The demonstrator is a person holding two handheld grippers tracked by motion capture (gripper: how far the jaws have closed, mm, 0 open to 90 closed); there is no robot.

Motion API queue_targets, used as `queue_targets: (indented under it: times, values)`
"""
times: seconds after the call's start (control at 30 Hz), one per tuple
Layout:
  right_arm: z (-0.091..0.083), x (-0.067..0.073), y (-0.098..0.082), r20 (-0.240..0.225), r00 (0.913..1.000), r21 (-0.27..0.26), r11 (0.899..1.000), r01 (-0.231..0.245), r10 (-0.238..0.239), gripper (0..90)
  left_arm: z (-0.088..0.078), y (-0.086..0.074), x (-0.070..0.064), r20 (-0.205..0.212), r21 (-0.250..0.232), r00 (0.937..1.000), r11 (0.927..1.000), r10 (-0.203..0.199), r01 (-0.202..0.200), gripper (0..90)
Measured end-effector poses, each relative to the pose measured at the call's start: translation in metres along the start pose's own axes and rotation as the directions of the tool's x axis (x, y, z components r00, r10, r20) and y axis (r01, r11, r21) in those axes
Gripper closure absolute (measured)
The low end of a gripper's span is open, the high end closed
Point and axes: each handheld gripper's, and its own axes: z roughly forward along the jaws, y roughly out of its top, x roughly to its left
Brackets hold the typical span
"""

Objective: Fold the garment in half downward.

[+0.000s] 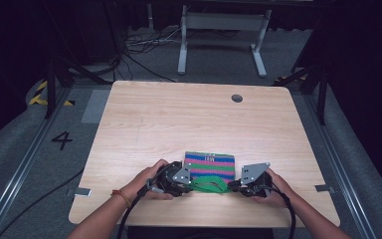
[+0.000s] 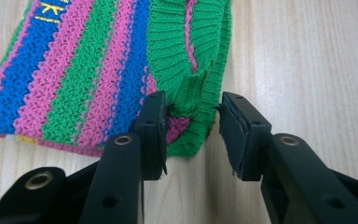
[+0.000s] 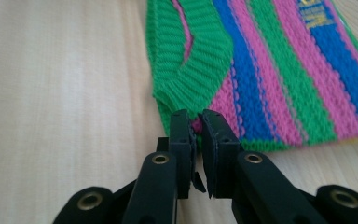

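A small knitted garment (image 1: 210,163) in blue, pink and green stripes lies folded near the table's front edge, its green ribbed band (image 1: 209,185) stretched along the near side. At the band's left end my left gripper (image 1: 191,185) is open. In the left gripper view (image 2: 191,105) a bunched bit of the green band (image 2: 191,88) sits loose between the parted jaws. At the band's right end my right gripper (image 1: 231,185) is shut on the garment's edge; in the right gripper view (image 3: 196,119) a sliver of pink and green knit (image 3: 279,70) is pinched at the tips.
The wooden table (image 1: 179,119) has a round cable hole (image 1: 237,98) at the back right. Beyond the far edge stand a white frame (image 1: 224,30) and floor cables (image 1: 144,47). A "4" (image 1: 62,140) is marked on the floor at the left.
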Motion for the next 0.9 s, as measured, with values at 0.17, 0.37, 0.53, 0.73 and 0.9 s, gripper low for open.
queue_targets:
  times: [0.17,0.37,0.53,0.73,0.9]
  values:
    - [0.002,-0.006,-0.004,0.024,0.9989,-0.024,0.999,-0.039,0.040,82.9,0.003,-0.004,0.003,-0.021,-0.050,0.9988,0.9978,-0.043,0.042,69.6]
    - [0.002,-0.009,-0.007,0.038,0.9970,-0.045,0.997,-0.065,0.067,84.0,0.002,-0.005,0.005,-0.015,-0.067,0.9982,0.9962,-0.057,0.056,69.0]
    - [-0.002,-0.009,-0.006,0.049,0.9955,-0.072,0.994,-0.077,0.081,83.7,-0.008,-0.005,0.007,-0.035,-0.081,0.9968,0.9943,-0.072,0.069,69.3]
    - [-0.014,-0.009,0.000,0.072,0.9943,-0.079,0.994,-0.073,0.079,83.0,-0.028,-0.003,0.006,-0.094,-0.083,0.9931,0.9945,-0.071,0.063,68.7]
    - [-0.024,-0.009,0.001,0.086,0.9929,-0.074,0.994,-0.076,0.082,79.2,-0.040,-0.007,0.003,-0.120,-0.046,0.9906,0.9972,-0.064,0.059,66.2]
